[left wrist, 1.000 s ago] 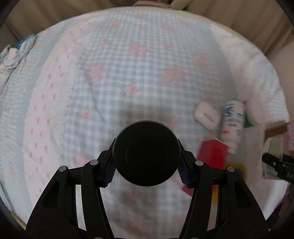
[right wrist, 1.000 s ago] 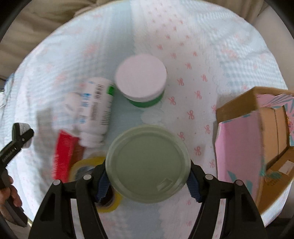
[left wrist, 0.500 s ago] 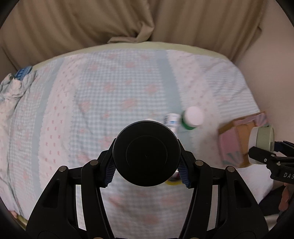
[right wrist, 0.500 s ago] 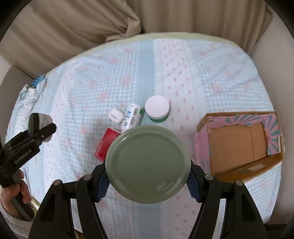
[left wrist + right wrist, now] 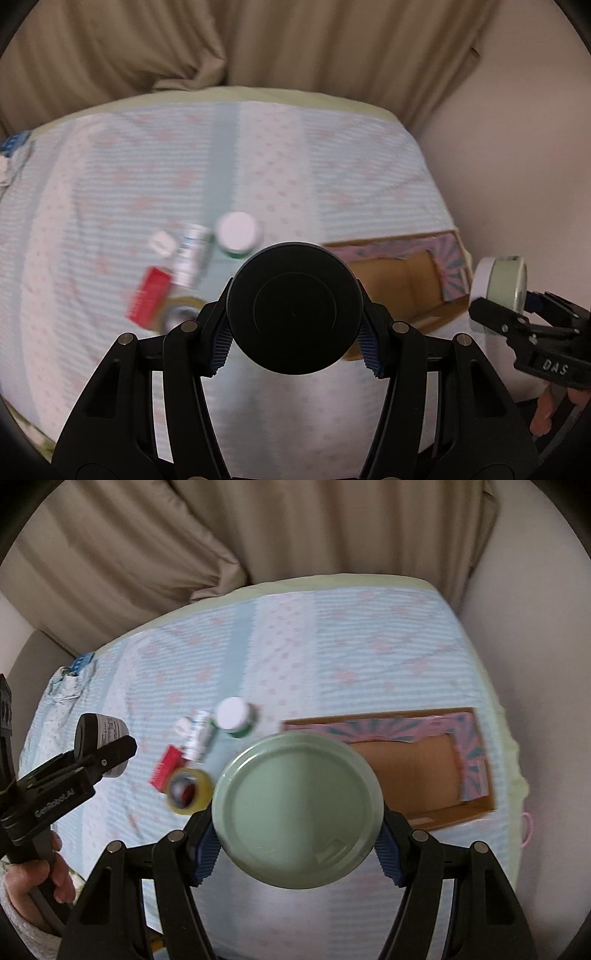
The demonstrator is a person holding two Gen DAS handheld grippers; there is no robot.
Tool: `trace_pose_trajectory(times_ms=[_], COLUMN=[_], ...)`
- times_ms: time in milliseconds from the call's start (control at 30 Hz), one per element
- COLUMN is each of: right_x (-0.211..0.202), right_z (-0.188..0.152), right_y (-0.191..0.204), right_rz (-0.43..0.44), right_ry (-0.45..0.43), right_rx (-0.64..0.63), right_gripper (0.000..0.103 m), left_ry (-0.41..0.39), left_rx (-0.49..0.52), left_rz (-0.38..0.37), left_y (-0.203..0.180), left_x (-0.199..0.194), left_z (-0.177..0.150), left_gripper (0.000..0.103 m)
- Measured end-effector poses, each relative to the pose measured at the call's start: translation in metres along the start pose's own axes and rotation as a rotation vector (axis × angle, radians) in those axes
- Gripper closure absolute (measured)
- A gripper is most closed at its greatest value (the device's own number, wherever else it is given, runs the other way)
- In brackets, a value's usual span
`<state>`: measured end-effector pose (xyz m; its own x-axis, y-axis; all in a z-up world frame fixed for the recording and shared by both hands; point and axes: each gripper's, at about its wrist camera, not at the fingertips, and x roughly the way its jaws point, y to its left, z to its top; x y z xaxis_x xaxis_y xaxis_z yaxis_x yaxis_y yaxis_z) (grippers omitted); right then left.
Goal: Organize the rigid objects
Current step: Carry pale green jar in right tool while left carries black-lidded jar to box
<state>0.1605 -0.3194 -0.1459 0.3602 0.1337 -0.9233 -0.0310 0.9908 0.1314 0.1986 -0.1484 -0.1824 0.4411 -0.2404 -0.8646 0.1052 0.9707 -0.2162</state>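
My left gripper (image 5: 294, 345) is shut on a black-lidded jar (image 5: 294, 313), held high above the bed; it also shows in the right wrist view (image 5: 99, 738). My right gripper (image 5: 297, 853) is shut on a green-lidded jar (image 5: 297, 821), seen from the left wrist view (image 5: 498, 288) at the right. On the bed lie a white-lidded green jar (image 5: 234, 716), a white bottle (image 5: 199, 736), a small white case (image 5: 181, 725), a red box (image 5: 166, 770) and a yellow tape roll (image 5: 190, 790). An open cardboard box (image 5: 406, 771) sits to their right.
The bed has a blue and pink patterned cover (image 5: 332, 646). Beige curtains (image 5: 295, 528) hang behind it and a wall stands at the right. A crumpled cloth (image 5: 68, 686) lies at the bed's far left edge.
Both grippers have risen well above the bed with their jars, so the objects and box look smaller and farther. Both views have shifted toward the cardboard box.
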Motion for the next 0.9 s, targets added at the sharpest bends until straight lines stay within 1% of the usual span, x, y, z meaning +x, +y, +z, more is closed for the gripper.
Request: trace_pose_trajectory(times_ms=[133, 267, 467, 567, 667, 733, 767, 900], right_x=[0.005, 0.022, 0.069, 0.095, 0.12, 0.134, 0.141, 0.169], right_z=[0.003, 0.009, 0.021, 0.025, 0.023, 0.019, 0.015, -0.002], right_y=[-0.054, -0.098, -0.145, -0.161, -0.165, -0.165, -0.163, -0.158], right_rz=[-0.019, -0.046, -0.061, -0.054, -0.049, -0.036, -0.029, -0.01], right_ry=[0.022, 0.051, 0.117, 0.153, 0.185, 0.203, 0.213, 0.264], right_rx=[0.033, 0.005, -0.077, -0.121, -0.168, -0.194, -0.208, -0.257], right_gripper=[0.037, 0.037, 0.037, 0.037, 0.037, 0.037, 0.037, 0.037], left_ry=[0.042, 0.092, 0.173, 0.223, 0.273, 0.304, 0.334, 0.431], left_rx=[0.033, 0.047, 0.07, 0.067, 0.069, 0.071, 0.075, 0.087], left_rz=[-0.022, -0.021, 0.019, 0.042, 0.07, 0.082, 0.089, 0.11], left_y=[-0.051, -0.088, -0.115, -0.12, -0.125, -0.127, -0.128, -0.13], left_x=[0.035, 0.077, 0.141, 0.179, 0.216, 0.235, 0.249, 0.281], left_z=[-0.003, -0.003, 0.002, 0.004, 0.002, 0.0, -0.004, -0.022], left_gripper=[0.05, 0.05, 0.05, 0.05, 0.05, 0.05, 0.05, 0.05])
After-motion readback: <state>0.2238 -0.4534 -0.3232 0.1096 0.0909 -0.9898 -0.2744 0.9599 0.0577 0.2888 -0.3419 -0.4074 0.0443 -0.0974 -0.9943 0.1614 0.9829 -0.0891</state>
